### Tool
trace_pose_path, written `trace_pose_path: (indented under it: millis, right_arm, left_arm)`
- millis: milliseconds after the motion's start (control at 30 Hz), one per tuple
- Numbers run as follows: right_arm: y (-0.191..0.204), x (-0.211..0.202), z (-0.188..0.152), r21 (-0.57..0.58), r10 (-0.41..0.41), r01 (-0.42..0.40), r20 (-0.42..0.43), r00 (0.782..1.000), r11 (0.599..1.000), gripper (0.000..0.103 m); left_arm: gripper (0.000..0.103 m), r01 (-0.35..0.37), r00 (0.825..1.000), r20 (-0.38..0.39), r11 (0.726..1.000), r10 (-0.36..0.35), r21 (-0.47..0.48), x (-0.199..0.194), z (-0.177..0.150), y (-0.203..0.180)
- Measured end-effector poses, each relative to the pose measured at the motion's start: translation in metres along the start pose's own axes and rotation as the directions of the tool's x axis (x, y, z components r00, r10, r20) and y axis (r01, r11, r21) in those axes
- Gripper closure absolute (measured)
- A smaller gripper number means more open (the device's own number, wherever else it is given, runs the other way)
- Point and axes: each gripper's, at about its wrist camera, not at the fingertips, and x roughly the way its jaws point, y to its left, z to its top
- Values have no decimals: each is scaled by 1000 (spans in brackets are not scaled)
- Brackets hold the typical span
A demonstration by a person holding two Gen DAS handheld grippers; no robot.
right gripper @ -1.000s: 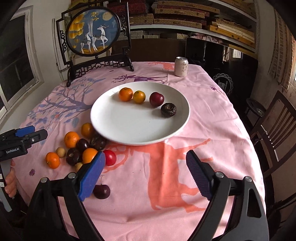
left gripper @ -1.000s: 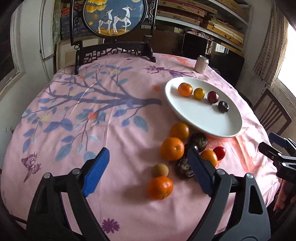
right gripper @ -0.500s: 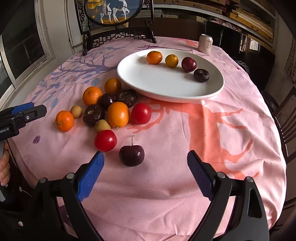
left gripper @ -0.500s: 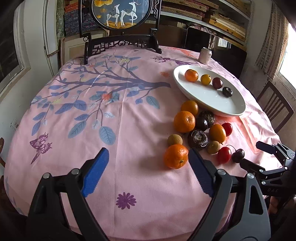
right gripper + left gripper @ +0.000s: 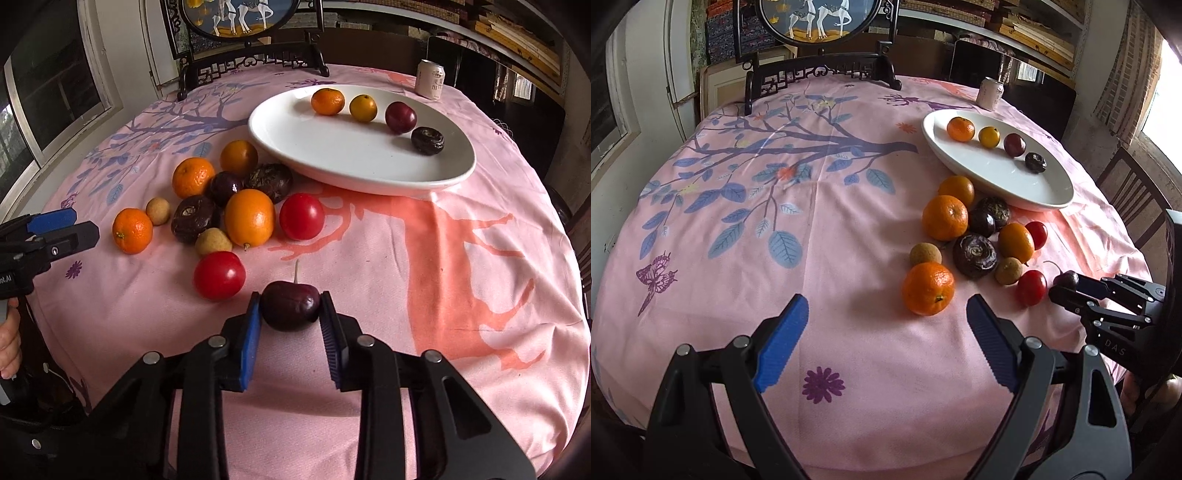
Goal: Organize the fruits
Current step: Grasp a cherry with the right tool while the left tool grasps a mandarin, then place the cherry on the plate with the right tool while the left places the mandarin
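A dark red plum [image 5: 291, 306] with a stem lies on the pink tablecloth near the front edge. My right gripper [image 5: 290, 300] is closing on it, and both blue pads press its sides. Beside it sits a loose heap of fruit [image 5: 236, 206]: mandarins, red tomatoes, dark passion fruits and small brown longans. Further back, a white oval plate [image 5: 332, 155] holds a mandarin, a yellow fruit, a plum and a passion fruit in a row. My left gripper [image 5: 886, 301] hangs open over bare cloth, just short of the nearest mandarin [image 5: 928, 288], with nothing between its fingers.
A drink can [image 5: 430, 79] stands behind the plate. A round framed picture on a black stand [image 5: 240, 22] occupies the table's far side. A wooden chair [image 5: 1134, 192] is beyond the right edge. Someone's hand [image 5: 9, 343] holds the left gripper's handle.
My right gripper sank onto the dark plum and its jaws went from wide open to pressing the fruit. The left gripper drifted a little lower and stayed open.
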Motion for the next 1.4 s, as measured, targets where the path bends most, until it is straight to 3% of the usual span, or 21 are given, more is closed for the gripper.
trace_pose_path:
  millis: [233, 333, 400, 433, 467, 833, 1100, 1267, 1400]
  right_arm:
    - [-14, -9, -3, 45, -6, 6, 9, 1000, 999, 71]
    - [-16, -11, -5, 53, 0, 0, 12, 1000, 999, 71]
    - [-18, -13, -6, 62, 3, -4, 15, 1000, 998, 71]
    - [-19, -13, -6, 67, 5, -6, 15, 1000, 998, 71]
    - [-19, -13, -6, 70, 6, -7, 16, 1000, 998, 71]
    - [-24, -22, -7, 89, 13, -16, 41, 999, 996, 71]
    - [-28, -27, -7, 105, 21, -26, 54, 998, 994, 71]
    - [-32, -29, -5, 109, 17, -24, 64, 998, 994, 71]
    - [-41, -34, 15, 98, -4, -4, 82, 997, 995, 71]
  left_arm:
    - [17, 17, 1000, -19, 1000, -16, 20, 20, 2, -16]
    - [35, 24, 999, -46, 999, -23, 24, 35, 4, -19]
    - [53, 25, 997, -70, 1000, -24, 13, 46, 5, -19]
    - [55, 12, 998, -57, 1000, -12, 14, 47, 5, -20]
    - [66, 27, 998, -52, 1000, -27, 14, 46, 6, -20]
    - [66, 96, 995, -34, 995, -97, -13, 22, 6, -19]
    - [66, 113, 994, -1, 993, -113, 28, 6, 14, -31]
    - [66, 132, 991, 11, 989, -132, 65, 3, 40, -38]
    - [66, 98, 995, 20, 988, -101, 122, 12, 82, -49]
